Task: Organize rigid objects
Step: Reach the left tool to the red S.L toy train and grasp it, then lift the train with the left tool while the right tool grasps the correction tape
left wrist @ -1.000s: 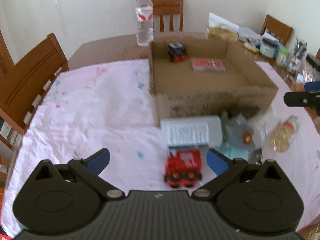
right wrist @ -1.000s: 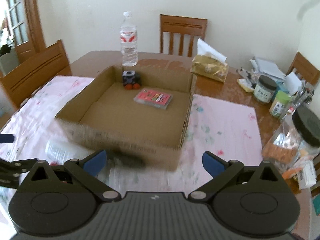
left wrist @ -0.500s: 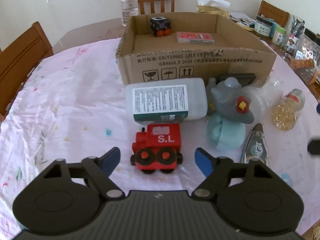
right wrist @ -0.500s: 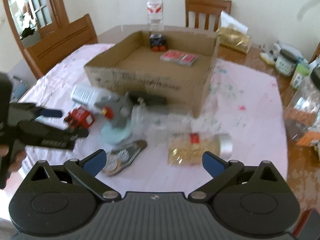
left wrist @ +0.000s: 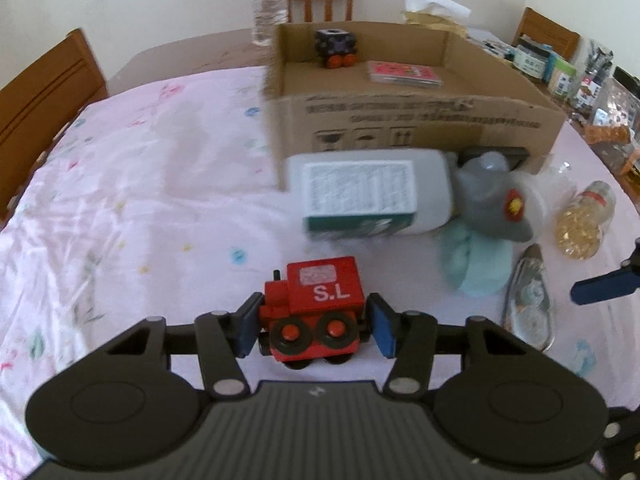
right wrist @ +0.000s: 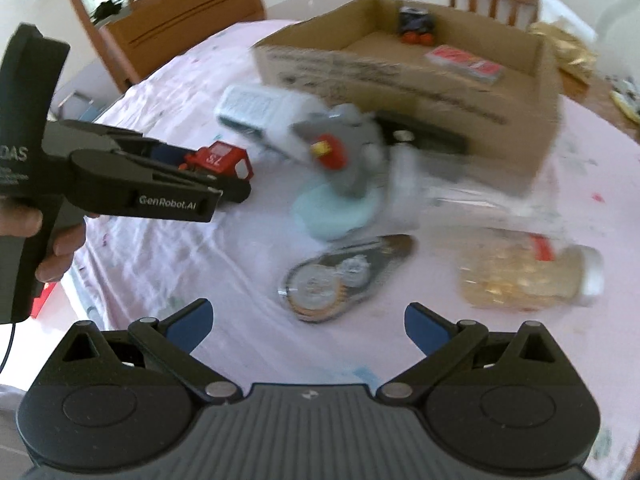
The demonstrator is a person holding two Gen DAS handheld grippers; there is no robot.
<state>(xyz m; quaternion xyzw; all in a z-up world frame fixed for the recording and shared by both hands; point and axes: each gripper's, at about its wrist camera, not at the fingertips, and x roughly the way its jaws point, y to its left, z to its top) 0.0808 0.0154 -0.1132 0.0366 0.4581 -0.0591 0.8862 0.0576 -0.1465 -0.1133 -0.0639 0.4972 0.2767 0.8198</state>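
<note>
My left gripper (left wrist: pixel 314 330) is shut on a red toy train (left wrist: pixel 316 312) marked "S.L"; its blue pads press both sides of it on the pink tablecloth. The train also shows in the right wrist view (right wrist: pixel 222 162), held by the left gripper (right wrist: pixel 232 188). My right gripper (right wrist: pixel 306 326) is open and empty, above a tape dispenser (right wrist: pixel 344 276). A cardboard box (left wrist: pixel 416 120) behind holds a black cube toy (left wrist: pixel 334 48) and a red card pack (left wrist: pixel 404 74).
In front of the box lie a white bottle (left wrist: pixel 368 196), a grey plush on a teal base (left wrist: pixel 492 208), a jar of yellow beads (left wrist: pixel 584 224) and the tape dispenser (left wrist: pixel 528 300). A water bottle (left wrist: pixel 268 0), chairs and jars stand around the table.
My left gripper moved forward around the red train and closed on it. My right gripper dropped lower and closer to the tape dispenser.
</note>
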